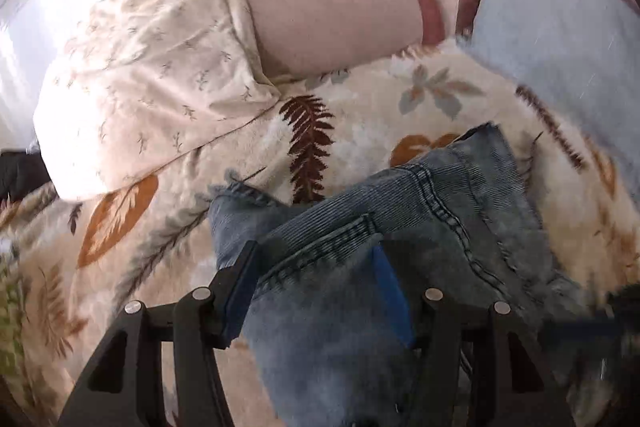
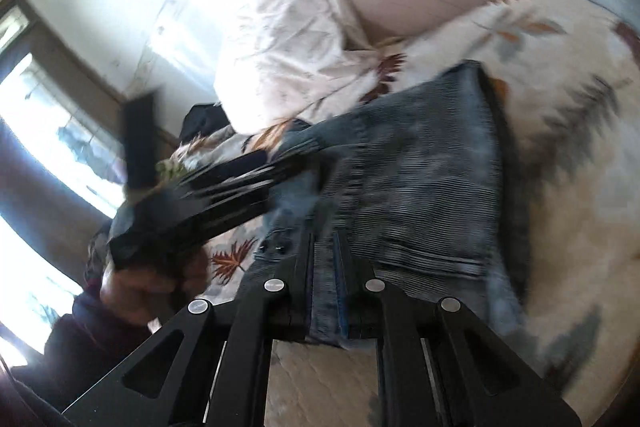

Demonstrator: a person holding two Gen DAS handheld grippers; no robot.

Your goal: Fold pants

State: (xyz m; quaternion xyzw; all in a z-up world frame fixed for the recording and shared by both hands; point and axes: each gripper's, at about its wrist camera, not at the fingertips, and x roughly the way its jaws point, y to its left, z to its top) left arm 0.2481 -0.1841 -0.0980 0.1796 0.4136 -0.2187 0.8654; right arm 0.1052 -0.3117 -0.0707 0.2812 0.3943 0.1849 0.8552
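I am working two grippers over one pair of blue jeans (image 1: 360, 235) lying on a leaf-patterned fleece blanket (image 1: 160, 227) on a bed. My left gripper (image 1: 316, 287) stands fairly wide, denim bunched between its fingers; I cannot tell whether they press it. My right gripper (image 2: 326, 267) is nearly closed, pinching a fold of the jeans. Two pillows lie beyond: one cream floral pillow (image 1: 152, 75), one pink pillow (image 1: 328, 15).
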